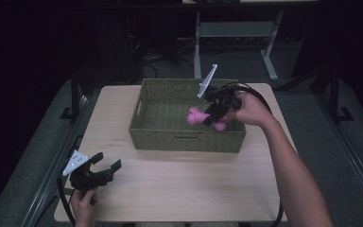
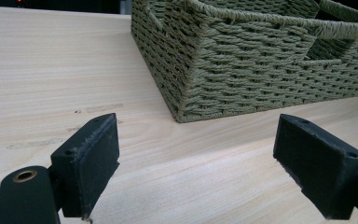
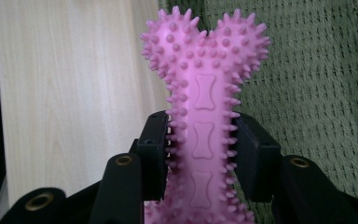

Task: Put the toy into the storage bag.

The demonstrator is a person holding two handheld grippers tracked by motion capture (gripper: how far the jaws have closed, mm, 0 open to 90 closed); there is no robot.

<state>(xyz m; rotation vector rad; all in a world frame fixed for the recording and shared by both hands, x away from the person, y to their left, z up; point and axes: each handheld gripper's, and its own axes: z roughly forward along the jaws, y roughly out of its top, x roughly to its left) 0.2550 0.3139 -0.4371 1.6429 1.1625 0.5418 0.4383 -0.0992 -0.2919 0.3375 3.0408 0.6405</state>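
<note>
Inside the woven basket the pink toy is half hidden in the high view: the right gripper and its grey plate cover the middle, only two spiky pink ends stick out. Right gripper view fills in the rest: bone-shaped rubber chew toy, covered in small nubs, three little bone outlines embossed down the shaft. Its lower end is cut off by the frame edge. Right jaws clamped on the shaft from both sides, pads touching the nubs. Toy sits above the basket's olive mesh floor; can't tell if it touches it.

Left gripper is at the near-left corner of the table, well apart from the basket, jaws spread wide, nothing between them. Left gripper view: flat black pads with worn edges, light wood-grain tabletop, basket corner ahead in thick twisted cord weave with a handle cutout; its far side is cut off
</note>
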